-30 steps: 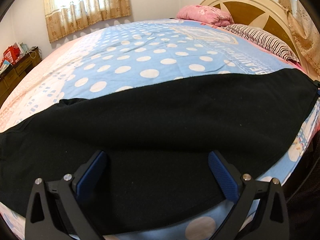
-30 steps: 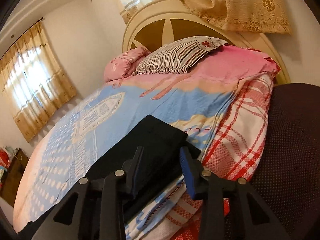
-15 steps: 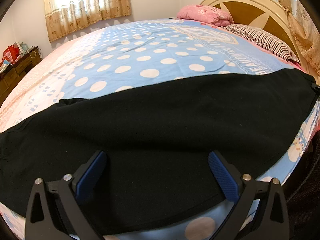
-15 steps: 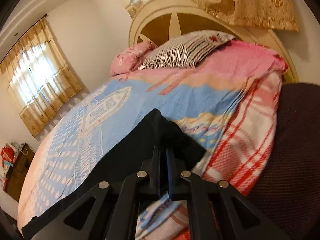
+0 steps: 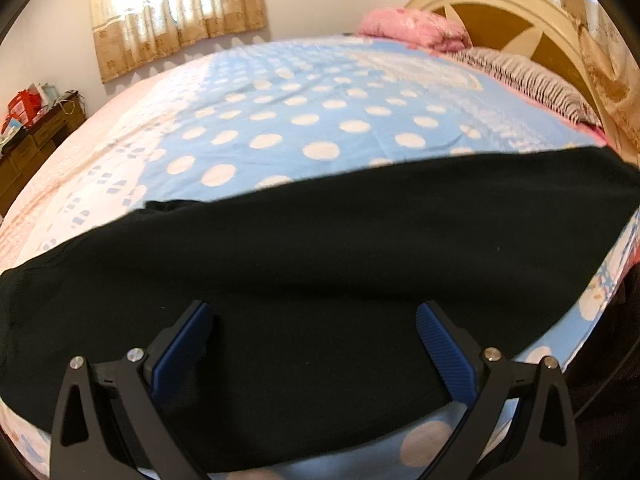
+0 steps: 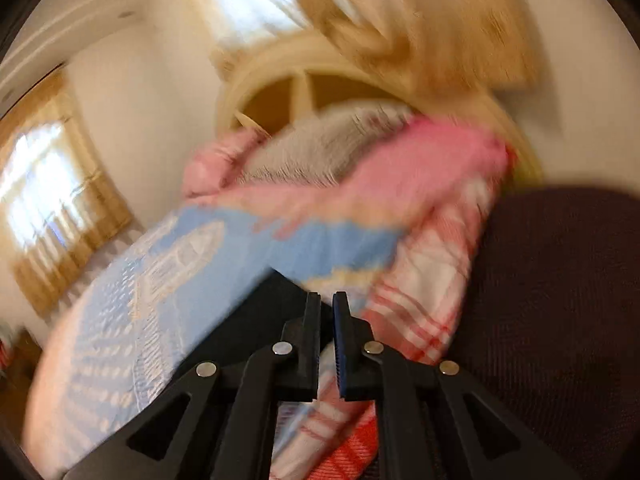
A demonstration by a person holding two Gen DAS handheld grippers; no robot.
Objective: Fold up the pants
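Black pants (image 5: 320, 260) lie flat in a long band across the near side of the bed. My left gripper (image 5: 312, 308) hovers over their middle, open wide, with both blue pads (image 5: 184, 340) clear of the cloth. In the blurred right wrist view, my right gripper (image 6: 326, 300) is shut on the end of the pants (image 6: 264, 304), pinching the black fabric at the bed's edge and holding that end raised off the sheet. The left end of the pants runs out of the left wrist view.
A blue polka-dot sheet (image 5: 320, 120) covers the bed. A pink pillow (image 5: 412, 28) and a striped pillow (image 5: 528, 76) lie by the cream headboard (image 5: 500, 4). A wooden dresser (image 5: 32, 140) stands far left. A dark chair (image 6: 560, 300) and plaid cloth (image 6: 420, 280) are beside the bed's edge.
The right gripper closed on the end of the pants, then rose and tilted upward with the fabric. The left gripper stayed open in place.
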